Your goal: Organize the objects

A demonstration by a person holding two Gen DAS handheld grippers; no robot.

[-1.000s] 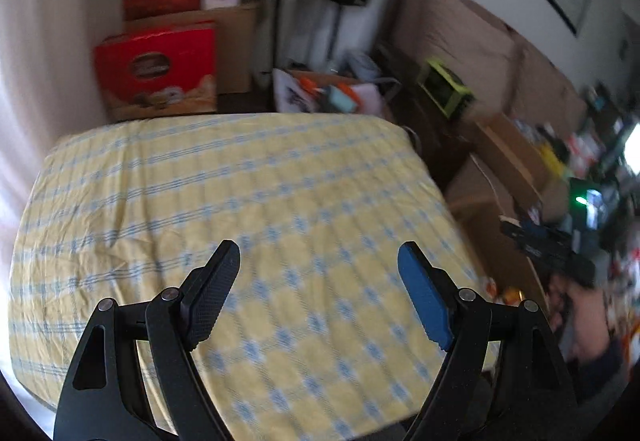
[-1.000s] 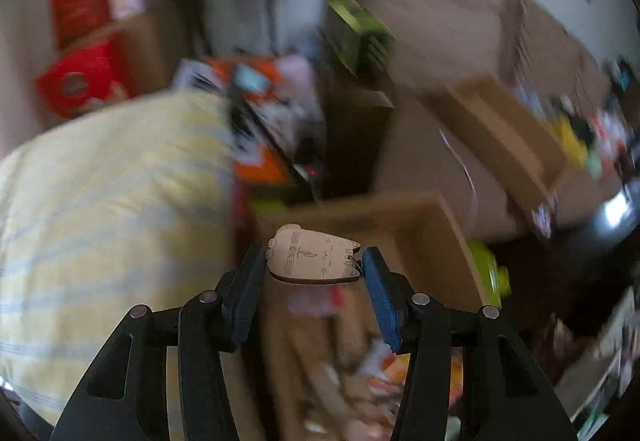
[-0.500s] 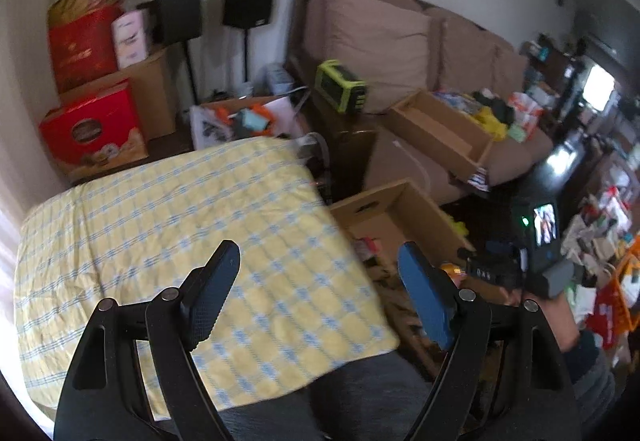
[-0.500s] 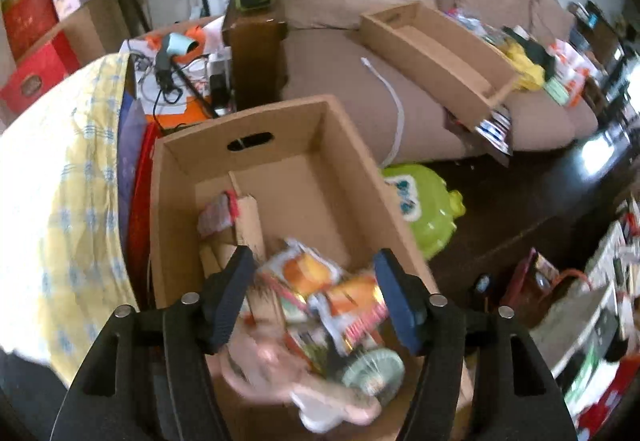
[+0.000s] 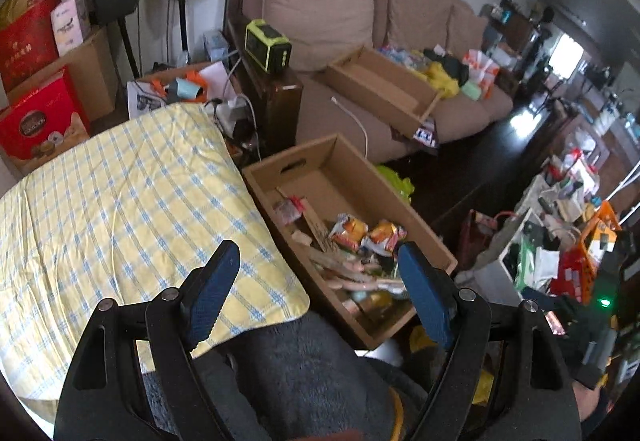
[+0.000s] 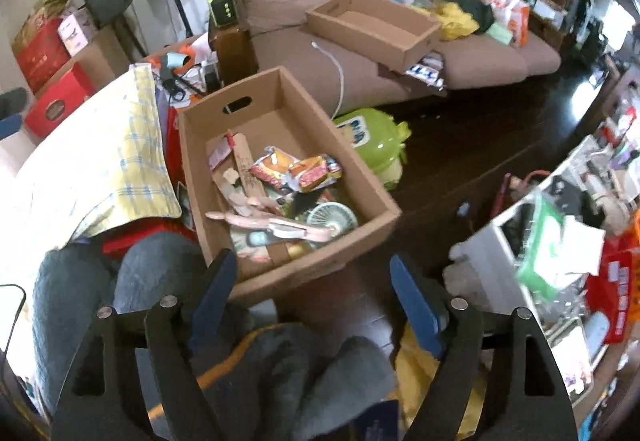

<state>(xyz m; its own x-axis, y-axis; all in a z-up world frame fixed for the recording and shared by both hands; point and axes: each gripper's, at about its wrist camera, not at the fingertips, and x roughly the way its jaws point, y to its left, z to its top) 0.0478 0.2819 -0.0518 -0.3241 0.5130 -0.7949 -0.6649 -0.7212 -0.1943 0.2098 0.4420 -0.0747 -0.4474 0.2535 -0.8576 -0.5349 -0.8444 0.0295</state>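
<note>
Both your grippers are empty. Left gripper (image 5: 318, 293) stands wide with nothing between the pads, over your dark-clad lap at the corner of the checked cloth (image 5: 120, 201). Right gripper (image 6: 310, 301) has its jaws opening, nothing between them, held just short of the near wall of the cardboard box (image 6: 384, 201).

The box sits on the floor right beside the table, so drops from the cloth are short. It already holds the sorted things: snack packets (image 6: 296, 169), a wooden strip (image 6: 246, 165), pink pieces (image 6: 276, 221), a small round fan (image 6: 332, 217). The cloth looks bare, so I judge the table side done.

Versus a second ago: your right gripper held a small wooden cat-shaped plaque; now it is gone from the jaws, likely in the box, though I can't pick it out. Your left view has swung from cloth only to take in the box and the sofa (image 5: 320, 1).
</note>
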